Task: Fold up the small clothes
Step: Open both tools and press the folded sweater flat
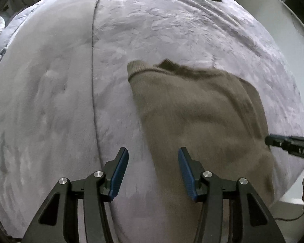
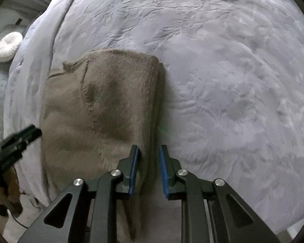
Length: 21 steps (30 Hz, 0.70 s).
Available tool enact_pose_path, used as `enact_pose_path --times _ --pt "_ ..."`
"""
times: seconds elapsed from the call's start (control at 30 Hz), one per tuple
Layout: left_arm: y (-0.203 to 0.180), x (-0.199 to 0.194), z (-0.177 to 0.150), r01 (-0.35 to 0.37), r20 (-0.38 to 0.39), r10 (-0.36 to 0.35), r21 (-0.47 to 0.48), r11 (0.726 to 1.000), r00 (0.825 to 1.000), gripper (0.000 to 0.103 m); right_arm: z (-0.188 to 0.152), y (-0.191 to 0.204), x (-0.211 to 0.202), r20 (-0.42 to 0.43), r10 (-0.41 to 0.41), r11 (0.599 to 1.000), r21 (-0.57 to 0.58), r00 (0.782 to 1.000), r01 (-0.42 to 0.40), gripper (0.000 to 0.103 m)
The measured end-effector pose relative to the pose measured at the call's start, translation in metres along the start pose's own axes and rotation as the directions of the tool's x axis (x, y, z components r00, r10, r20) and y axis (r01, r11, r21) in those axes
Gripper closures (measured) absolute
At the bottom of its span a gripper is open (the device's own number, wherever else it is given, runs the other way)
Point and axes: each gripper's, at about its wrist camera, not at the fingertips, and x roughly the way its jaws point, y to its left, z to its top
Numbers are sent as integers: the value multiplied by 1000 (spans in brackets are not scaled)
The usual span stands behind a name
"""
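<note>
A fuzzy taupe knit sweater (image 2: 103, 109), folded to a rough rectangle, lies on the lavender plush blanket (image 2: 223, 81) near the bed's near edge. The left gripper (image 1: 153, 163) hangs released above its left edge. The right gripper (image 2: 150, 160), jaws narrow but gripping nothing, hangs over its right fold, likely having just laid it.

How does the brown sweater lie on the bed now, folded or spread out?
Folded. The brown sweater forms a compact rectangle with a doubled edge on its right side, and one cuff sticks out at a corner.
</note>
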Motion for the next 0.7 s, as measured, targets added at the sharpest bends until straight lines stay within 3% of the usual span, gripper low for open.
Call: enact_pose_path --times 0.07,0.1,0.33,0.57,0.7 --pt "-1 -8 -12 15 -18 -15 10 1000 1000 50 -9 2 -10 1 28 1000 6 1000 -28 81" --pt "-2 -10 -18 24 -28 -23 14 1000 999 50 -13 5 -13 -12 -2 999 51 1000 3 81" --pt "-11 1 -60 32 -150 -29 16 999 988 50 -43 43 -28 -42 92 995 -17 995 -93 81" --pt "-13 2 -70 -3 -184 3 0 1000 983 50 -59 45 14 -194 35 999 2 980 -35 81" --pt "-12 -9 -70 -21 -169 20 -1 1000 985 50 -62 36 22 -219 8 1000 29 976 -1 85"
